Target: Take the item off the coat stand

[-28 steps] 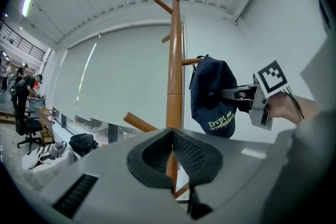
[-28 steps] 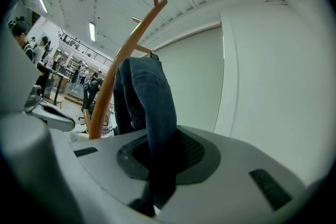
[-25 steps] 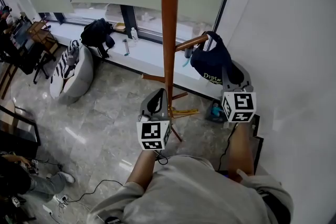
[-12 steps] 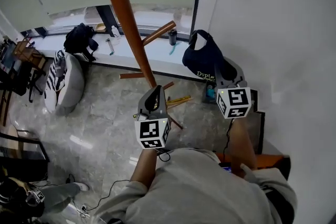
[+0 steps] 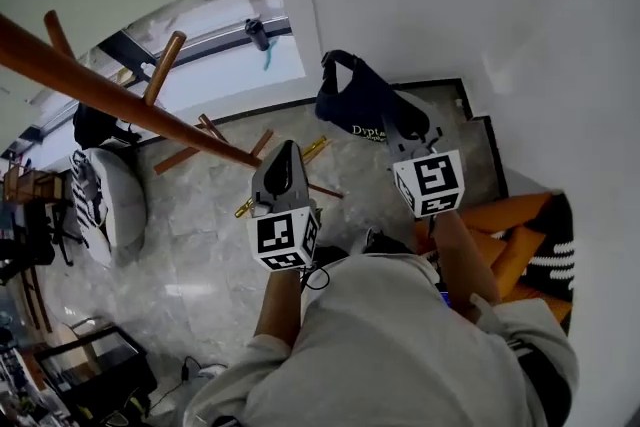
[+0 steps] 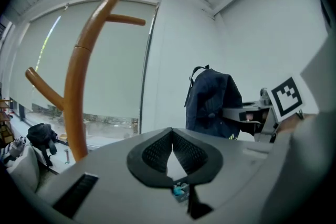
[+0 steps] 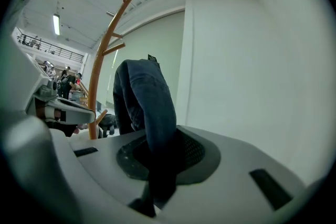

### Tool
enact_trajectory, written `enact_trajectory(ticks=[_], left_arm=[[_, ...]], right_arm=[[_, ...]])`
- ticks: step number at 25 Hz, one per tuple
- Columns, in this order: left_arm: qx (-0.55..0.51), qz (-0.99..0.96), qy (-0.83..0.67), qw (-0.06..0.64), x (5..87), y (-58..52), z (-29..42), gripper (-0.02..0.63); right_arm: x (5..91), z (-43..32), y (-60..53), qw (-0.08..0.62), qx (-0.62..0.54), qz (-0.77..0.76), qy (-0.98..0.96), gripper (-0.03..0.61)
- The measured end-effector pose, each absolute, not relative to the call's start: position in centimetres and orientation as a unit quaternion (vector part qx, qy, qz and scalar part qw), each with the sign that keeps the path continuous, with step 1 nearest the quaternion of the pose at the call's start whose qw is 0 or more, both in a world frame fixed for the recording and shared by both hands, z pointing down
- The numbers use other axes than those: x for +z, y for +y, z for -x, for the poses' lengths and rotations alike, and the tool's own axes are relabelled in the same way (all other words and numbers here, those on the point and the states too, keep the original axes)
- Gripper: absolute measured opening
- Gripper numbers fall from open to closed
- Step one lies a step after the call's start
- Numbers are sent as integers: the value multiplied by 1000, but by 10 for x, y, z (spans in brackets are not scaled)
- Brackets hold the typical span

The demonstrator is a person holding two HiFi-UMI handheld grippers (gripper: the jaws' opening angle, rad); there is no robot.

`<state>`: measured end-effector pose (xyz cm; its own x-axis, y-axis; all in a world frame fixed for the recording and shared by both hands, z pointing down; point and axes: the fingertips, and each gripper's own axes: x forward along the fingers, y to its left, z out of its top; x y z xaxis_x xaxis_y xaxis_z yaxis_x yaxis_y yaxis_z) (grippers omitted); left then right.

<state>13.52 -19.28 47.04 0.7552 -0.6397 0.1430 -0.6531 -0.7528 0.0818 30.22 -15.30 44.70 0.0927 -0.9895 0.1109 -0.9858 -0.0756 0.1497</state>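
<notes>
right hand-held gripper (image 5: 399, 128) is pinching dark navy fabric item (image 5: 356, 101) | left hand-held gripper (image 5: 285, 155) closed, empty | risk: thin pinch slipping, item dropping

Dark navy fabric item (image 5: 362, 107), strap loop on top, yellowish print on side. Off the coat stand (image 5: 120, 100) and well apart from its pegs, close to white wall. Hangs from right gripper (image 5: 400, 137), fabric pinched between jaws. Stand: orange-brown wooden pole with angled branch pegs.
</notes>
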Motion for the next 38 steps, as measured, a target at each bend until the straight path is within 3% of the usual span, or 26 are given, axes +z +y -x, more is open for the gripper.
enact_trajectory(ticks=[14,38], left_arm=[[60,-983,-172,26,463,-99,-263,11],[54,-984,-166,23,465,-53,-302,11]], right_arm=[[442,-383,1,57,-9,-839,-541,48],[433,-421,61,45,-25,-847,-529,46]])
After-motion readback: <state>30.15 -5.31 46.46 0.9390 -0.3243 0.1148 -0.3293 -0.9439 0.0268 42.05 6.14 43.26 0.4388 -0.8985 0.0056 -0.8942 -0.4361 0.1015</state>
